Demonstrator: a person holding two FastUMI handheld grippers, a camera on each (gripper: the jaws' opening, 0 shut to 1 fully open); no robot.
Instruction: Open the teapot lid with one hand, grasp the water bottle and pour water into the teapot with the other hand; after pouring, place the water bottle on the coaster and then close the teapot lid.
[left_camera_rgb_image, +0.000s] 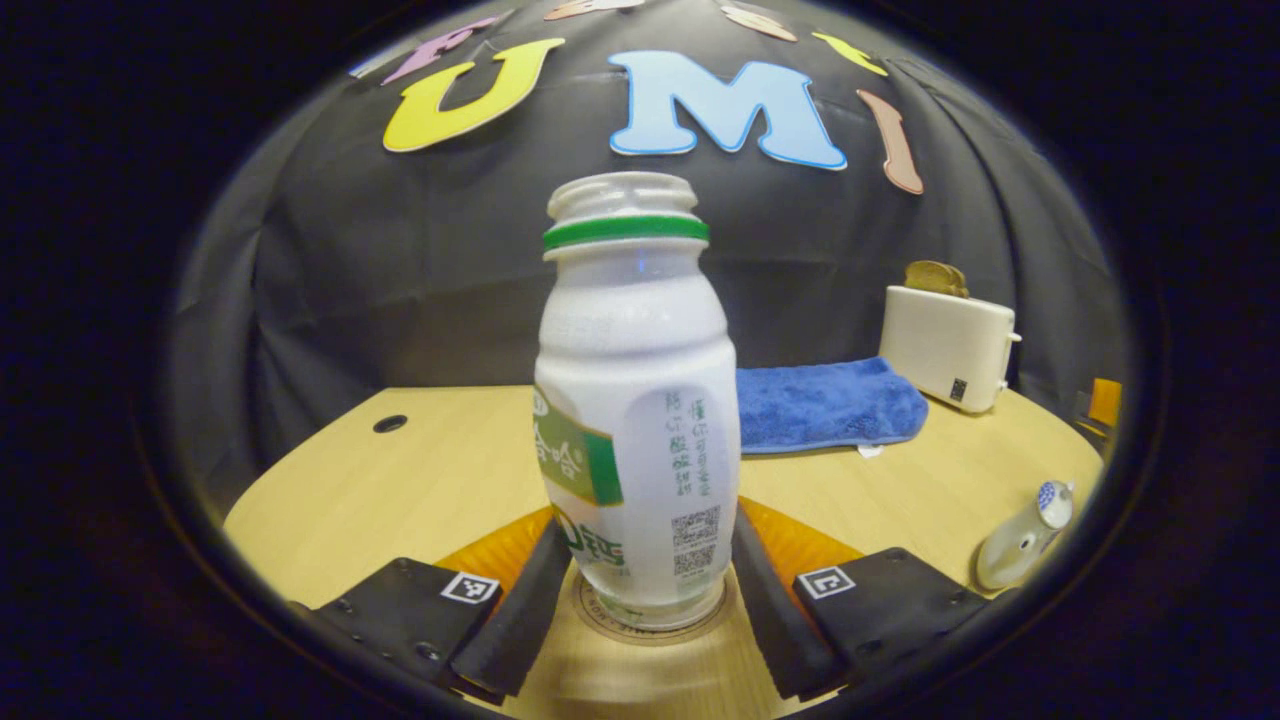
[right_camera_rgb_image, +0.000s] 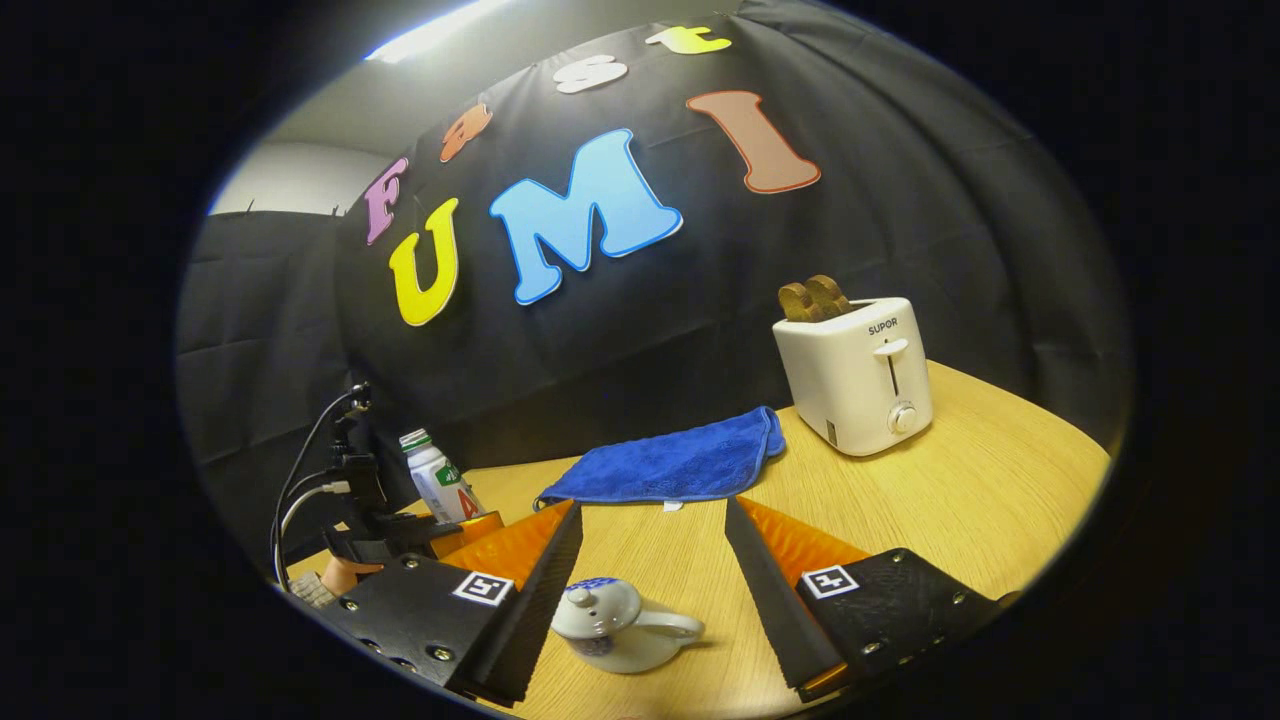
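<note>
The white water bottle, uncapped with a green neck ring, stands upright on the round wooden coaster. My left gripper is open, with one finger close along each side of the bottle. The small white teapot sits on the table with its blue-knobbed lid on. My right gripper hangs open just above the teapot and holds nothing. The teapot lies far right in the left gripper view. Bottle and left gripper appear at the left of the right gripper view.
A folded blue cloth lies toward the back of the wooden table. A white toaster with bread in its slots stands at the back right. The table has a cable hole at back left.
</note>
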